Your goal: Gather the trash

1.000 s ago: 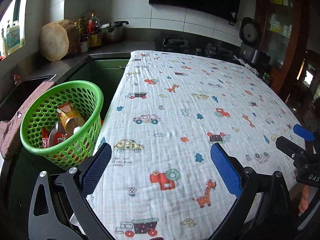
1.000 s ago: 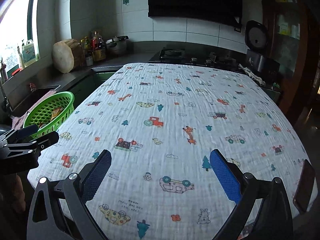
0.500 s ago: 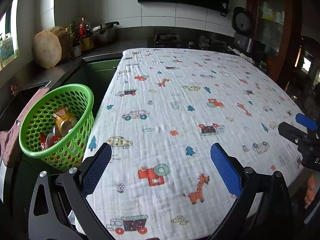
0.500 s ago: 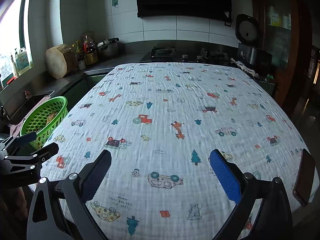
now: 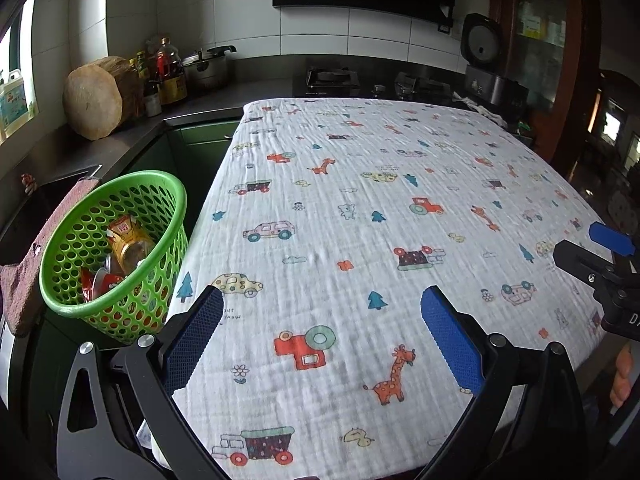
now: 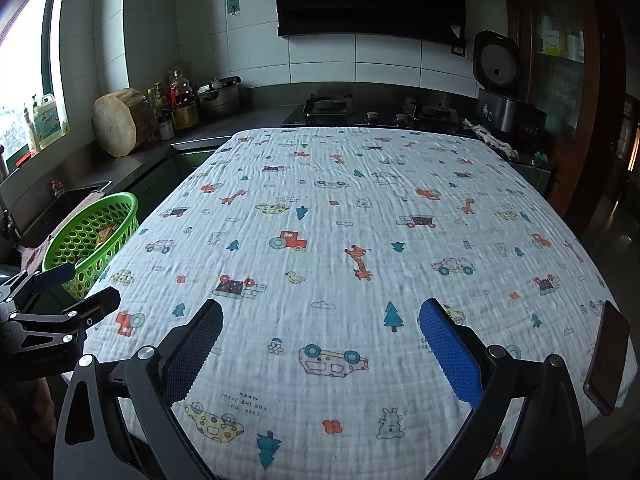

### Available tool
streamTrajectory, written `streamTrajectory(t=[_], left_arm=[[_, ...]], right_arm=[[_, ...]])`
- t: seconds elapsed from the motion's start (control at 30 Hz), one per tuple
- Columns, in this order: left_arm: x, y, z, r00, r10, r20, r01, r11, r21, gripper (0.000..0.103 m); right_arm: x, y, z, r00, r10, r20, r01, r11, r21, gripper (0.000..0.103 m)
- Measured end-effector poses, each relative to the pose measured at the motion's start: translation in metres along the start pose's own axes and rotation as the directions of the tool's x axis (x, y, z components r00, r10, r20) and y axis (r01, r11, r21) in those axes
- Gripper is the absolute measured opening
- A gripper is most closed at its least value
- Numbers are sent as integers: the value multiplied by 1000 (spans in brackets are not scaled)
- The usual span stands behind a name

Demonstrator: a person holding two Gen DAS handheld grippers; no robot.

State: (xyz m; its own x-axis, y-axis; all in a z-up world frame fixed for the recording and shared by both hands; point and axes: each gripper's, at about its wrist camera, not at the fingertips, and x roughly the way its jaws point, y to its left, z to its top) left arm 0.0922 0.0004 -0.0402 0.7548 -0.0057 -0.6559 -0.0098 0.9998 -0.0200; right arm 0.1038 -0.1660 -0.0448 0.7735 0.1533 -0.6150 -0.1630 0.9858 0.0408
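Table under printed cloth [image 5: 360, 208] fills both views, long axis running away toward stove [image 6: 332, 106]. Green basket [image 5: 72, 304] stands off table's left edge, mouth tipped toward table, trash [image 5: 128, 244] inside: yellow packet upright-tilted, red wrappers below. Left gripper [image 5: 320, 340] gapes wide, nothing between fingers, hovering over near cloth edge. Right gripper [image 6: 320, 344] likewise spread, empty. Versus half second ago: both views slightly farther back, basket contents unchanged.
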Motion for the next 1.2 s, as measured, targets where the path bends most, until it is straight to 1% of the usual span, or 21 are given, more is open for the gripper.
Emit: streamTrajectory(t=[0.6, 0.87, 1.2], left_arm=[[-3, 0, 2, 1000, 3, 7, -3, 1000, 4, 98], [-6, 4, 5, 1000, 8, 15, -8, 1000, -9, 98], [-7, 1, 6, 1000, 18, 25, -18, 1000, 5, 98]], right_arm=[[-2, -2, -1, 1000, -7, -2, 7, 1000, 4, 96], [-1, -2, -1, 1000, -8, -4, 8, 1000, 5, 96], [1, -3, -2, 1000, -2, -5, 2, 1000, 8, 96]])
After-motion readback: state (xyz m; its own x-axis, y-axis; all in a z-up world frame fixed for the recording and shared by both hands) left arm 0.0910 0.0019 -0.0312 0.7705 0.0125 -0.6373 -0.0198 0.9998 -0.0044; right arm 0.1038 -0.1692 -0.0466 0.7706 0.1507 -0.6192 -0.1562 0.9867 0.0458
